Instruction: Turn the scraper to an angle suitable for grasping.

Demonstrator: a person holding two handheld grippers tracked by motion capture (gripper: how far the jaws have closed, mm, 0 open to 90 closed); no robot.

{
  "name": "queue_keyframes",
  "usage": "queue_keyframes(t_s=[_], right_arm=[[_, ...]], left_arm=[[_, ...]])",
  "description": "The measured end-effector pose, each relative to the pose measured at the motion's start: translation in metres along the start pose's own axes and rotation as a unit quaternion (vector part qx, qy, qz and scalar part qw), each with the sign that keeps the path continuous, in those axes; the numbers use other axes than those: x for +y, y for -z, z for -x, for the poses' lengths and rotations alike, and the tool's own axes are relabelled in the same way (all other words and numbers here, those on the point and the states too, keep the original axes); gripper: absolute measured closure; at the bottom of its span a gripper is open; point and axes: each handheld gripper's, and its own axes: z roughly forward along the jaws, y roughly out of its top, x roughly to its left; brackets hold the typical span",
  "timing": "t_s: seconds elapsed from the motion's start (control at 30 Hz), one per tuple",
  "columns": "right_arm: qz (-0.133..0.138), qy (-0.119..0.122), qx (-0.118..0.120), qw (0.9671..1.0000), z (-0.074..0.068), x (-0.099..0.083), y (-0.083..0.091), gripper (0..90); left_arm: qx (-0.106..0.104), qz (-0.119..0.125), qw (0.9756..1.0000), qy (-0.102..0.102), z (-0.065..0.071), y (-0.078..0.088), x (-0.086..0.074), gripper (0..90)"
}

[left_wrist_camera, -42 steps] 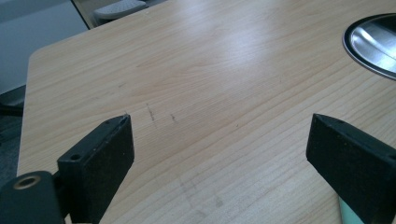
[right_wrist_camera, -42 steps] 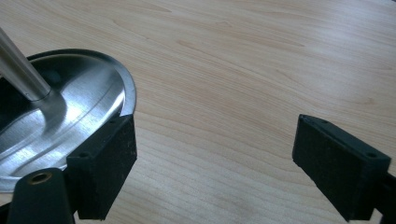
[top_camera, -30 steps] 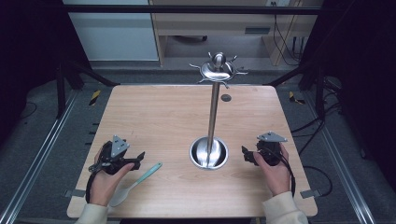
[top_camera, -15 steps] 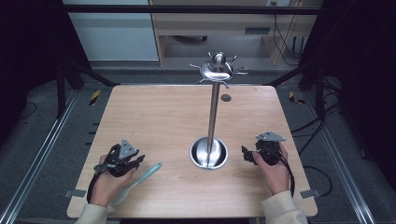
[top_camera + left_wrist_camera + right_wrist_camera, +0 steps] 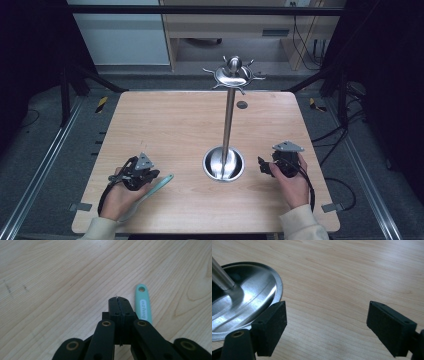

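The left gripper (image 5: 119,300) has just been closing its jaws, and in the left gripper view they now meet pad to pad with nothing between them; the teal-handled utensil (image 5: 143,305) lies on the wooden table (image 5: 170,130) just beside the closed tips, apart from them, its hanging hole pointing away from the camera; in the high view the same utensil (image 5: 159,183) lies slantwise at the near left of the table, one end reaching out past the left gripper (image 5: 150,176) toward the middle and the rest running back under the left hand (image 5: 117,197); whether the jaws pinch any hidden part of it I cannot tell, though the left gripper view suggests that they have closed on air beside the handle; the step in hand reads as the pick-up of this utensil, presumably to hang it on the metal stand (image 5: 229,120), whose hooks spread at the top of the pole and whose dish-shaped base (image 5: 247,297) sits at the table's middle; the right gripper (image 5: 325,325) rests near that base with its jaws wide apart and nothing in them, and the right hand (image 5: 292,182) lies on the table behind it; the next move, as I judge it, calls for the left jaws to part again, shift sideways over the handle so that it lies between the pads, and close squarely across its flat width; a grip near the hole end would hide the hole, so a hold farther down the handle seems wiser.
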Motion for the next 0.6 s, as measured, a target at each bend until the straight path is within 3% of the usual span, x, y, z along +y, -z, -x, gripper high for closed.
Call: queue_keyframes(t_s=[0.5,0.6], right_arm=[[-0.001,0.001,0.004,1.0,0.0,-0.001,0.001,17.1],[-0.002,0.0,0.003,1.0,0.0,-0.001,0.001,17.1]], left_arm=[[-0.003,-0.017,0.9995,-0.028,0.013,-0.012,0.003,90.0],[-0.014,-0.017,0.9994,-0.028,0.015,-0.011,0.004,90.0]])
